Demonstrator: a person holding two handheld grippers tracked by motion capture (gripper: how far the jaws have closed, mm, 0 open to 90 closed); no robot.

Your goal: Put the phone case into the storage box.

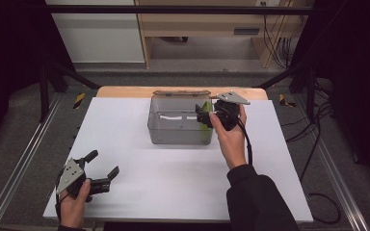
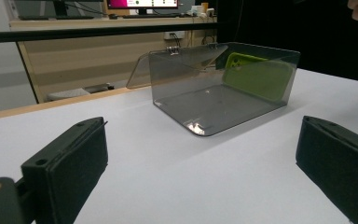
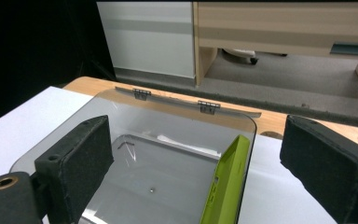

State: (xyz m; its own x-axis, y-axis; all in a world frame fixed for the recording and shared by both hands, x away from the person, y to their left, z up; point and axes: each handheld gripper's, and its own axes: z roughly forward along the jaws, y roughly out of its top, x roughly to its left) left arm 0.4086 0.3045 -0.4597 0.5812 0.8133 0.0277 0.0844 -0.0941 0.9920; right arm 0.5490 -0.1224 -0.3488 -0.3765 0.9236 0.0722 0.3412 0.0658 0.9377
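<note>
High view: a clear box (image 1: 180, 126) with its lid swung back stands near the worktop's (image 1: 139, 183) far edge, a green phone case (image 1: 204, 131) upright against its right wall. The right gripper (image 1: 203, 115) hangs over that wall, jaws wide and empty. The left gripper (image 1: 105, 164) rests near the near left corner, jaws spread.

Left gripper view: the box (image 2: 214, 100) stands ahead, beyond both wide jaws, the case (image 2: 256, 79) leaning inside.

Right gripper view: wide jaws flank the case (image 3: 226, 186) below without touching it.

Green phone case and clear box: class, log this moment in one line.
green phone case: leaning inside clear box | lid: open | right hand-held gripper: open above box | left hand-held gripper: open
</note>
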